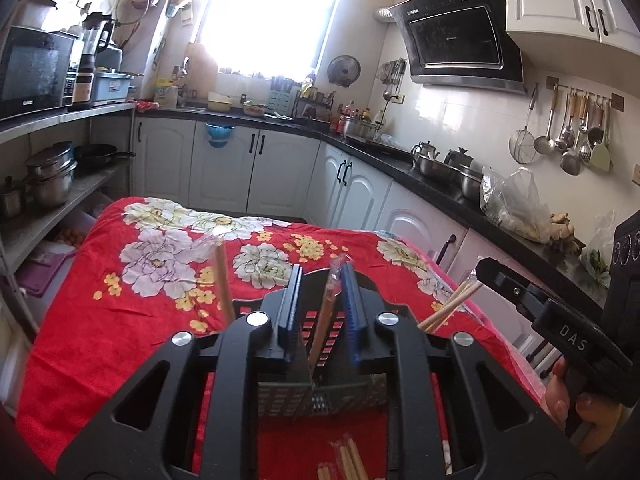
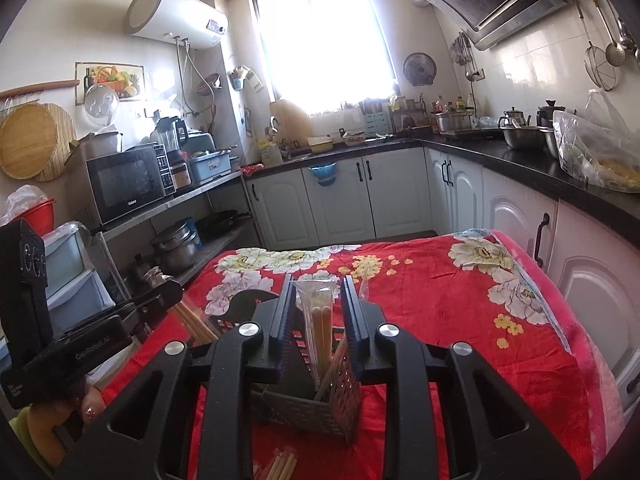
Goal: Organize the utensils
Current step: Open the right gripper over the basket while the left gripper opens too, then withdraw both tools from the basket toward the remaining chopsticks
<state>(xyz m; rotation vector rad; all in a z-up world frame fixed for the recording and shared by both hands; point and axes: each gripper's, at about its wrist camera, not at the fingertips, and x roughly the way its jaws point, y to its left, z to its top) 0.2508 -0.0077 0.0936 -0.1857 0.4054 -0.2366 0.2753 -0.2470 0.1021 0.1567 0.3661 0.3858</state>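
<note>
- The left wrist camera sat right behind its own gripper (image 1: 320,304) and looked forward across the red flower cloth (image 1: 120,312) toward the window (image 1: 268,12).
- The right wrist camera sat just as close behind its gripper (image 2: 318,312) and faced the same window (image 2: 324,36).
- Both saw the black holder (image 1: 320,328) up close.

- One black slotted utensil holder (image 2: 316,396) on one red flowered cloth (image 2: 440,300)
- Two grippers: left (image 1: 320,312), right (image 2: 318,316)
- Several wrapped chopstick pairs (image 2: 320,328); exact number unclear
</note>
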